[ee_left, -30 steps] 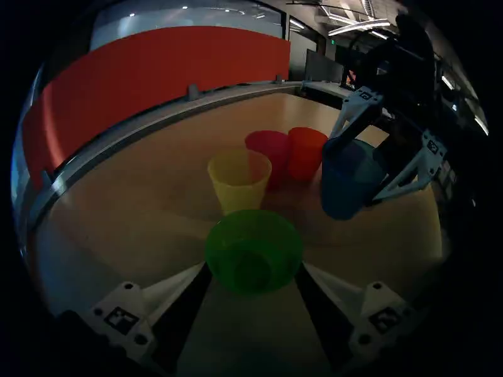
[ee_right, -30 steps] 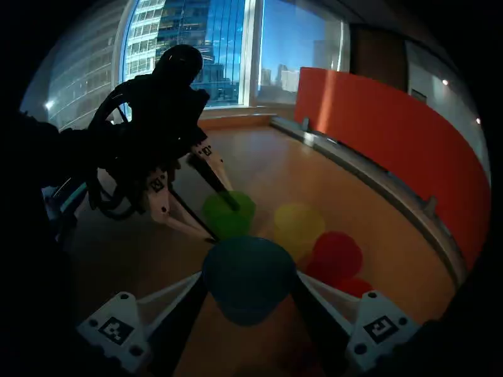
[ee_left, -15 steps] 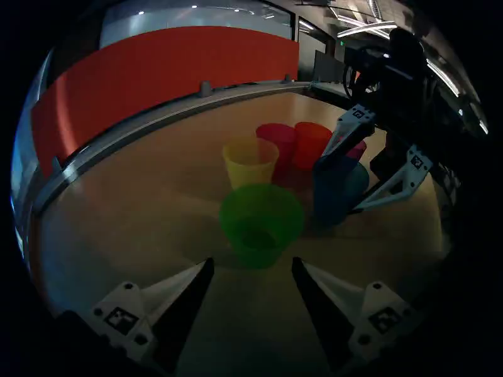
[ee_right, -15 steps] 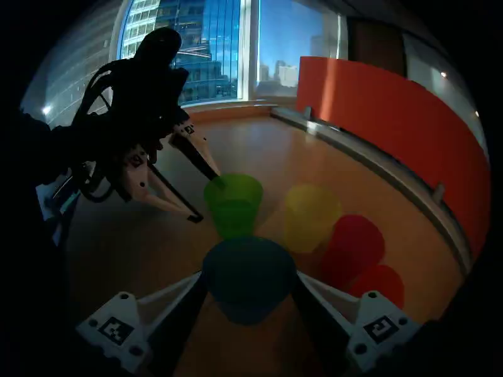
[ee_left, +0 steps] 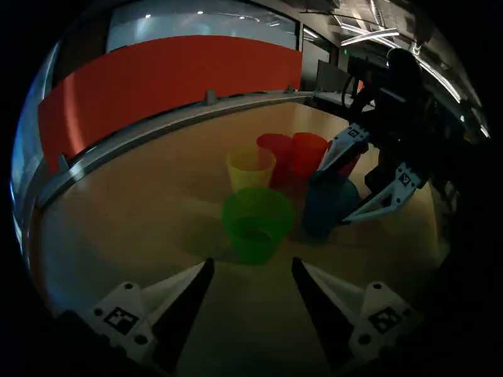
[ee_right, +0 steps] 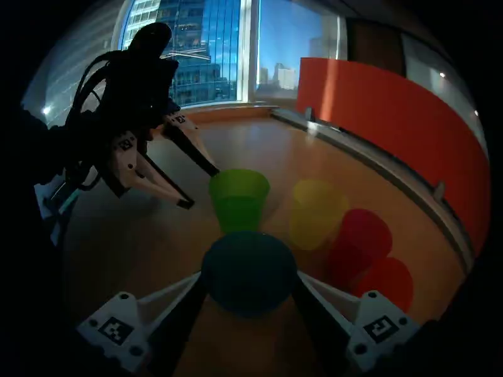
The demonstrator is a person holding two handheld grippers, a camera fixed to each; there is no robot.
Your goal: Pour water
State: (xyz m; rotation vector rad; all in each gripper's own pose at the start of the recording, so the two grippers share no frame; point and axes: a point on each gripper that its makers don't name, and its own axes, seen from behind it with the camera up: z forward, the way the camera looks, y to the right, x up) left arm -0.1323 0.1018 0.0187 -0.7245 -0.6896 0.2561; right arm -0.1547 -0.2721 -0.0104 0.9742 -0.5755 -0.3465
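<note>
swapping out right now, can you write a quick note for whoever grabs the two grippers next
Left gripper: open, holding nothing; the green cup stands just ahead of its fingers.
Right gripper: shut on the blue cup, which is upright beside the green cup.
The yellow cup, red cup and orange-red cup stand behind them on the table.
Done: unclear. The green cup's bottom looks darker, which may be water.
Left: check the pour, then set the blue cup down and release it.
</note>
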